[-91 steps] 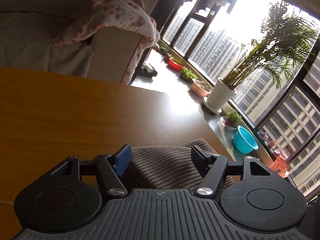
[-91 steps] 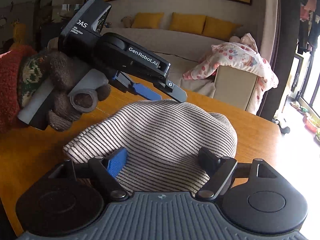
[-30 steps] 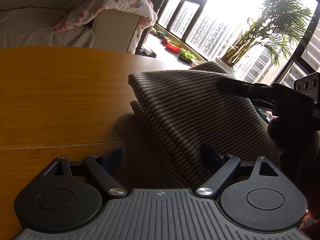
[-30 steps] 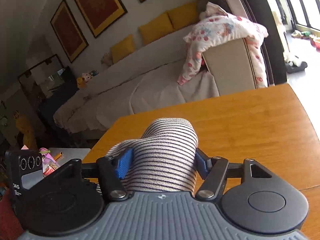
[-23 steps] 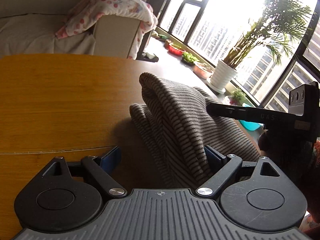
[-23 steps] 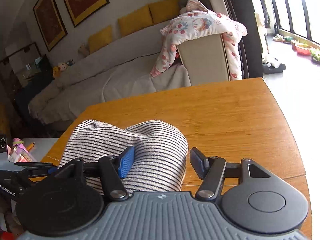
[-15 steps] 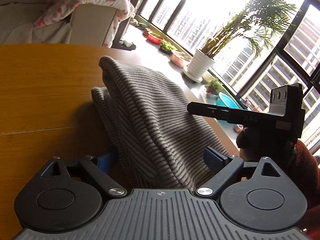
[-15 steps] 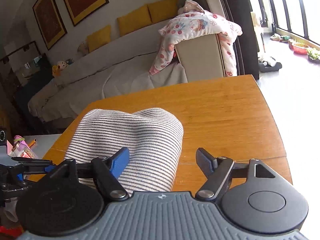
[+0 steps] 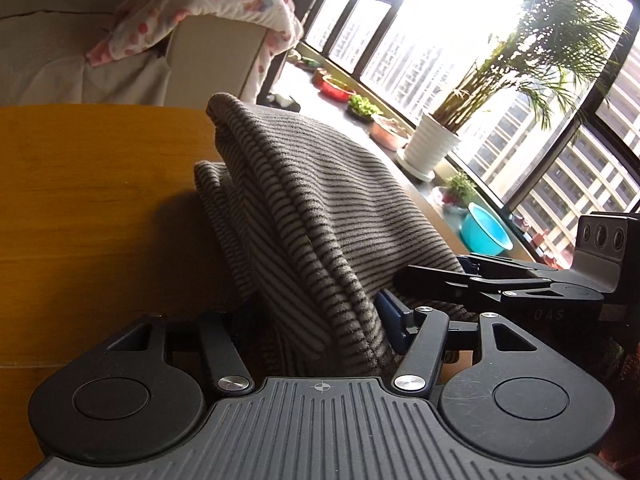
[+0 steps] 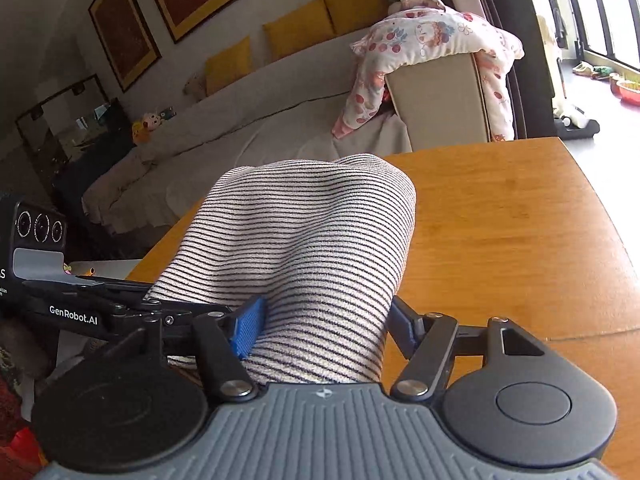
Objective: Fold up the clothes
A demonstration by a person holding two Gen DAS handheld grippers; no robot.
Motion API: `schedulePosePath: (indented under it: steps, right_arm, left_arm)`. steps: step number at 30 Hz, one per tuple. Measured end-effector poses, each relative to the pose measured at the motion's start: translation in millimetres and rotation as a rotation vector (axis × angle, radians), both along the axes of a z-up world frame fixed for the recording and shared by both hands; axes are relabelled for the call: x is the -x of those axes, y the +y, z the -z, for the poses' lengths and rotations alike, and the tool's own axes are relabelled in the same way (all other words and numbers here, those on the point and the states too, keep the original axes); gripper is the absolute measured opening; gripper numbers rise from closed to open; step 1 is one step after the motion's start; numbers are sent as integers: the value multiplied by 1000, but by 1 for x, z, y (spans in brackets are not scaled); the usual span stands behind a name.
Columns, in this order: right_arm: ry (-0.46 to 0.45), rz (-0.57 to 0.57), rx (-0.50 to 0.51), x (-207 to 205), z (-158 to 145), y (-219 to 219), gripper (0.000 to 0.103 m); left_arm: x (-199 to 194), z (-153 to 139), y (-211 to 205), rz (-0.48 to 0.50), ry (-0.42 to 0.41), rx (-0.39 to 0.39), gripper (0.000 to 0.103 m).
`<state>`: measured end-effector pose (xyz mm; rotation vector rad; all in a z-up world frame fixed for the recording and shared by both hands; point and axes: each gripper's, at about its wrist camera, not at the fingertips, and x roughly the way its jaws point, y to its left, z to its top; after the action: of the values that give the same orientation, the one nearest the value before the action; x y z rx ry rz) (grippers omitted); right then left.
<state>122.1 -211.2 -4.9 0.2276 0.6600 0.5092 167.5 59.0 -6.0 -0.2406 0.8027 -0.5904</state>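
A grey knitted garment with thin dark stripes (image 9: 320, 184) lies bunched in a raised fold on the wooden table (image 9: 80, 200). My left gripper (image 9: 316, 320) is closing on the near end of the fold, and the cloth fills the gap between its pads. In the right wrist view the same striped garment (image 10: 312, 232) humps up over the table (image 10: 520, 220). My right gripper (image 10: 324, 324) is closing too, both blue pads against the cloth. Each gripper shows in the other's view: the right gripper (image 9: 432, 272) beside the cloth, the left gripper (image 10: 152, 300) with its tips under the fold.
Behind the table stands a pale sofa (image 10: 280, 120) with a floral blanket (image 10: 432, 44) over its arm. A potted palm (image 9: 432, 148) and a blue basin (image 9: 484, 236) sit along the window ledge. The table's edge (image 10: 600, 200) runs close on the right.
Half a second ago both pairs of jaws stood wider around the cloth; now they have narrowed onto it. The two grippers have drawn closer together at the fold's near end.
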Motion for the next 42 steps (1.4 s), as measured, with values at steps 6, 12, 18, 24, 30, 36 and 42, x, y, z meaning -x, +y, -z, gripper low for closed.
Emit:
schedulePosePath:
  steps: [6,12,18,24,30,36,42]
  right_arm:
    - [-72,9,60,-50,0,14,67]
    - [-120,-8,124,-56,0,27,72]
    - [-243,-30,227,-37,-28,43,74]
    - [-243,-119,368,-38,-15,92,78]
    - [-181,-102,156,-60,-39,59,79]
    - [-211,120,229,-117,-43,36,75]
    - [-129,178,314,-148,-6,46,85]
  left_arm:
    - [-23,-29,20,-77,-113,-60,66]
    - [-48,-84,13,12,-313,59,81]
    - [-135,-24,3,-65,-129,-54,71]
    - [-137,-14,12,-43,-150,-24,72]
    - [-135,-13,15,-30,-156,-21,72]
    - [-136,-11,15,-22,-170,-14,72]
    - [-138,-9,8,-22,-187,-51,73]
